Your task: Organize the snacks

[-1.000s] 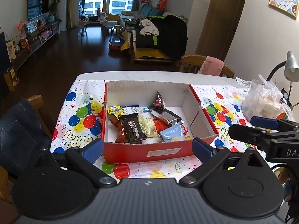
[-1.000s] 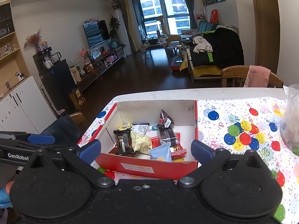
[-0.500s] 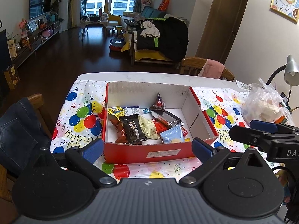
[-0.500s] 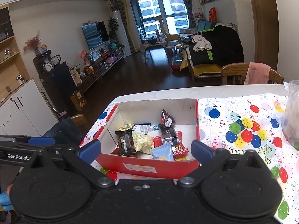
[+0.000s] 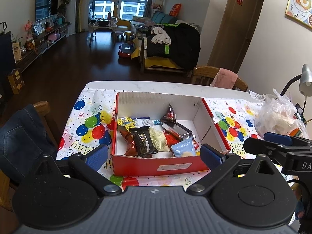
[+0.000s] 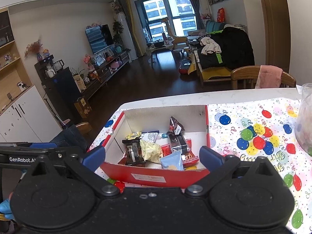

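Observation:
A red cardboard box (image 5: pixel 156 167) with a white inside stands on the balloon-print tablecloth; it also shows in the right wrist view (image 6: pixel 156 175). Several wrapped snacks lie in it: a dark brown packet (image 5: pixel 143 141), a pale yellow packet (image 5: pixel 159 139), a light blue packet (image 5: pixel 184 148) and a black-and-silver bar (image 5: pixel 177 129). My left gripper (image 5: pixel 154 156) is open and empty, held just in front of the box. My right gripper (image 6: pixel 153 155) is open and empty, also in front of the box. The right gripper's arm (image 5: pixel 276 148) shows at the right of the left wrist view.
A clear plastic bag (image 5: pixel 276 115) with food sits on the table at the right, beside a desk lamp (image 5: pixel 305 80). Wooden chairs stand at the far side (image 5: pixel 216 76) and the left, one draped with jeans (image 5: pixel 21 136). The tablecloth (image 6: pixel 253 136) spreads right of the box.
Both grippers have tilted up slightly, so the box sits a little lower in both views. Nothing in the box has moved.

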Motion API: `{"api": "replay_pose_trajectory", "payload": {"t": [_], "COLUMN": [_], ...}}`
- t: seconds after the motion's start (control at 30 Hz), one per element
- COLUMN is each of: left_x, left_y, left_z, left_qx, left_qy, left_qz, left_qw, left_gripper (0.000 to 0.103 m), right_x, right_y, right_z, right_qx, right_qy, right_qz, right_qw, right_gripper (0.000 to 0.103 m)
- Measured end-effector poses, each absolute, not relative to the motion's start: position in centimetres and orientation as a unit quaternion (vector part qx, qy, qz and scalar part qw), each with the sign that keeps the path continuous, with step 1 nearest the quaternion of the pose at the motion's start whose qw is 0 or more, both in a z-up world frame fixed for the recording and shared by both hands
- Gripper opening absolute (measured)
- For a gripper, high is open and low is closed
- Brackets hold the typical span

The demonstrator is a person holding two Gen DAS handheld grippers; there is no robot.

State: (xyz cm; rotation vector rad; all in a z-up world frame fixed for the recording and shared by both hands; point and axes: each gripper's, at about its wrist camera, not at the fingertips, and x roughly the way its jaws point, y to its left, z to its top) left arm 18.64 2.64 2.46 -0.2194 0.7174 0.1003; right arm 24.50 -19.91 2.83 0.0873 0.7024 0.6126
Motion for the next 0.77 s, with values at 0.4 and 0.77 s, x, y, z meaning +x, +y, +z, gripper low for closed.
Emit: {"api": "replay_pose_trajectory", "payload": {"t": [0.4,0.77], "left_x": [18.0,16.7], "left_y": [2.8,2.8], "left_z": [3.1,3.2], "left_qx": [-0.101,-0.1], "left_qy": [0.341,0.34], "left_qz": [0.046,0.027], "left_qw": [0.933,0.935], "left_gripper": [0.101,0.101], "right_x": [23.6,21.1], "right_y": [-20.2,-20.6], "right_z": [2.8,2.9], "right_qx": [0.041,0.046], "right_qy": [0.336,0.335], "right_qz": [0.284,0.258], "right_qw": [0.897,0.905], "right_gripper": [0.103,0.103]}}
